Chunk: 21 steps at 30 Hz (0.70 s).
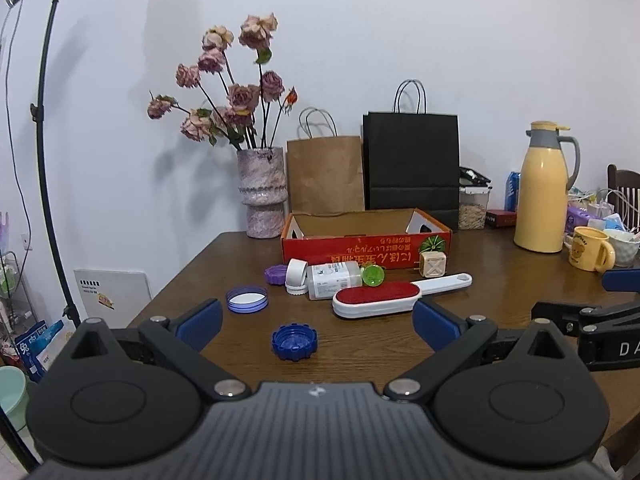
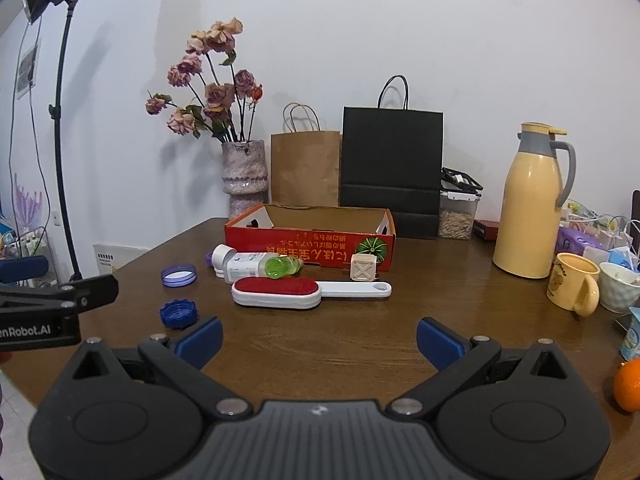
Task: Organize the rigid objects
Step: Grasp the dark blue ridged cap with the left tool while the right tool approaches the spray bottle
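A red open cardboard box [image 1: 366, 246] [image 2: 310, 240] stands at the table's middle back. In front of it lie a red-and-white lint brush [image 1: 394, 294] [image 2: 304, 292], a white bottle on its side [image 1: 326, 278] [image 2: 240, 265], a green round object [image 1: 373, 275] [image 2: 280, 267], a beige cube [image 1: 432, 265] [image 2: 363, 268], a pale purple lid [image 1: 247, 299] [image 2: 179, 275], a dark blue cap [image 1: 294, 342] [image 2: 179, 314] and a purple cap [image 1: 276, 274]. My left gripper [image 1: 316, 322] is open and empty, just above the blue cap. My right gripper [image 2: 320, 340] is open and empty, near the brush.
A vase of dried roses [image 1: 262, 196], a brown bag [image 1: 325, 174] and a black bag [image 1: 412, 164] stand behind the box. A yellow thermos [image 1: 544, 188], a yellow mug [image 2: 574, 288], cups and an orange [image 2: 628, 384] crowd the right side. A lamp stand [image 1: 44, 120] rises at left.
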Available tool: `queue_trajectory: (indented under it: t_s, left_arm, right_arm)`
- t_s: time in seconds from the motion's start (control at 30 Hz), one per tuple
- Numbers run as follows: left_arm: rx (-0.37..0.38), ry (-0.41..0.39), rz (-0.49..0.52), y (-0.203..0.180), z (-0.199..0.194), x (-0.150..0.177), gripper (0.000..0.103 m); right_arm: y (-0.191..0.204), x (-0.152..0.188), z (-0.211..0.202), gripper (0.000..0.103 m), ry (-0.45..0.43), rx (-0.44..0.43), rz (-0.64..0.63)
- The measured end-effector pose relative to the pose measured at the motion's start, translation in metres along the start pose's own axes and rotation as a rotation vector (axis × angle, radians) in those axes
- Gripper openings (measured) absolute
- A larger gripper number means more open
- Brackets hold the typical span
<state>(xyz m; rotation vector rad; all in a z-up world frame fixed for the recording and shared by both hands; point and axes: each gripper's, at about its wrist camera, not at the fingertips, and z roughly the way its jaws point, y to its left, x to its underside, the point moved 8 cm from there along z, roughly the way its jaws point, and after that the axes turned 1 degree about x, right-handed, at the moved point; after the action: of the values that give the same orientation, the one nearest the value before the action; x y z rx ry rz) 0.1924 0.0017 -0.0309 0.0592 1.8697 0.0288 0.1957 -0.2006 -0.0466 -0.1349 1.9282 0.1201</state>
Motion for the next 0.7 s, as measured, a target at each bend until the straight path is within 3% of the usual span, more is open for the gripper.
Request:
queue_trajectory:
  t_s: [0.4, 0.7]
  left_arm:
    - [-0.017, 0.106, 0.029, 0.012, 0.076, 0.011, 0.103]
    - [-0.036, 0.23, 0.03, 0.026, 0.133, 0.03, 0.103]
  right_arm:
    - [-0.007, -0.008, 0.072, 0.103, 0.074, 0.0, 0.007]
    - [-0.007, -0.01, 0.124, 0.103, 0.127, -0.005, 0.01]
